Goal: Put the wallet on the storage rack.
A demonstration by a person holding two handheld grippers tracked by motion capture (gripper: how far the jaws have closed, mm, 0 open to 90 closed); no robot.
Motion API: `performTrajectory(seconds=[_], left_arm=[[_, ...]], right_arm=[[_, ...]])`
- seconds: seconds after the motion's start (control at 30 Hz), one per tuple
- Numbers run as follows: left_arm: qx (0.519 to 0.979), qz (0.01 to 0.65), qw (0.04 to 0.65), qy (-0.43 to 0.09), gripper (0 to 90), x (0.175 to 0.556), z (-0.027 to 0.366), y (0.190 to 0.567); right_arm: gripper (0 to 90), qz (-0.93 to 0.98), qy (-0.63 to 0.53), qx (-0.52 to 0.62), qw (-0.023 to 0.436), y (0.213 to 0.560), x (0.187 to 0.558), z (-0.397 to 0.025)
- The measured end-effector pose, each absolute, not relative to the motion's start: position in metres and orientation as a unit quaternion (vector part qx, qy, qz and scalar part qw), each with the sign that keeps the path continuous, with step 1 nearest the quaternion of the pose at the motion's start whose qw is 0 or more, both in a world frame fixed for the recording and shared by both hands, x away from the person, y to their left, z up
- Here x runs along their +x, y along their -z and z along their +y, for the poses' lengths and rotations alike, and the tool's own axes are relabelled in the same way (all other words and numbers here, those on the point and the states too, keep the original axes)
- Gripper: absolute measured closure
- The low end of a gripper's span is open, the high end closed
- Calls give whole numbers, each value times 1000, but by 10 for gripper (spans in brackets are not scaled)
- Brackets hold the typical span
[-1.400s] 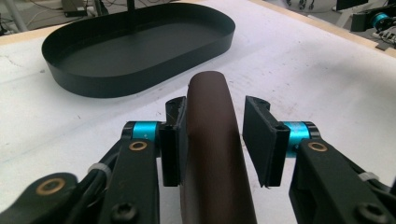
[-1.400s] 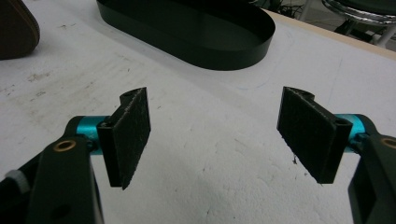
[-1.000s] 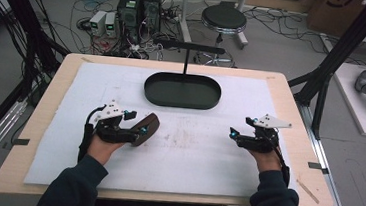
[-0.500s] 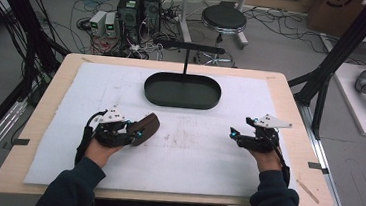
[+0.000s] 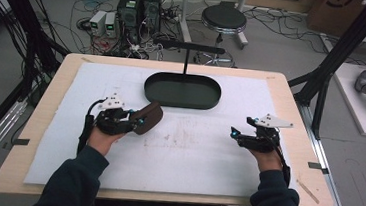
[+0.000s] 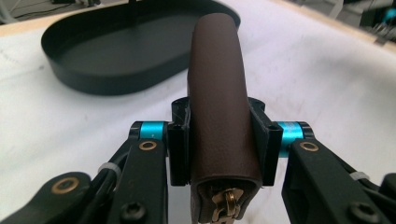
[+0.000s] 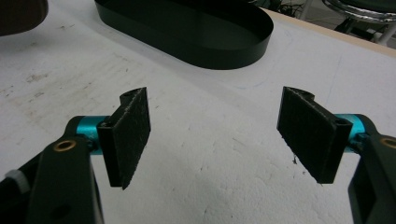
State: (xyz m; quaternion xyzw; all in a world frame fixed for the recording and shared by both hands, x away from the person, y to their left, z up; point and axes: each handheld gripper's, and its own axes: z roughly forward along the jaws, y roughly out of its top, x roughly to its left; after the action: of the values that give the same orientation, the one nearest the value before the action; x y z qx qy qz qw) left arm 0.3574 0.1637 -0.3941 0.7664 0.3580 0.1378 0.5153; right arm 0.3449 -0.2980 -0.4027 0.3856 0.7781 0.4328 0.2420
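Note:
A brown leather zip case (image 5: pixel 148 117) (image 6: pixel 218 98) is clamped between the jaws of my left gripper (image 5: pixel 137 123) (image 6: pixel 218 140), held just above the white mat, left of centre. Its brass zip pull (image 6: pixel 227 205) faces the camera in the left gripper view. The case points toward a black oval tray (image 5: pixel 182 91) (image 6: pixel 93 70) at the back middle. My right gripper (image 5: pixel 233 134) (image 7: pixel 219 135) hovers over the mat at the right, jaws wide apart with nothing between the pads (image 7: pixel 133 126). The tray's wall (image 7: pixel 219 56) lies ahead of it.
A thin black post with a crossbar (image 5: pixel 188 48) rises behind the tray. The white mat (image 5: pixel 186 153) covers most of the wooden table (image 5: pixel 292 97). A stool (image 5: pixel 223 18), cables and computer boxes (image 5: pixel 131 8) are on the floor beyond the far edge.
My left gripper has carried the brown case slightly right and forward, toward the tray. The right gripper has stayed in place, open.

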Motion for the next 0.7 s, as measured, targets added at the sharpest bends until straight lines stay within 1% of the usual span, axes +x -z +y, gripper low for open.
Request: performTrajectory(seconds=[0.2, 0.4, 0.57, 0.7], left_arm=[[750, 347, 547, -133, 650, 394, 152, 376], [752, 333, 554, -127, 649, 435, 134, 365], [755, 332, 553, -120, 648, 468, 116, 365], [760, 342, 541, -109, 648, 490, 103, 374]], right_arm=[[261, 778, -434, 384, 241, 403, 346, -299], [260, 776, -437, 387, 241, 403, 346, -299], [260, 774, -438, 388, 241, 402, 346, -301], [260, 771, -442, 391, 239, 402, 347, -303]])
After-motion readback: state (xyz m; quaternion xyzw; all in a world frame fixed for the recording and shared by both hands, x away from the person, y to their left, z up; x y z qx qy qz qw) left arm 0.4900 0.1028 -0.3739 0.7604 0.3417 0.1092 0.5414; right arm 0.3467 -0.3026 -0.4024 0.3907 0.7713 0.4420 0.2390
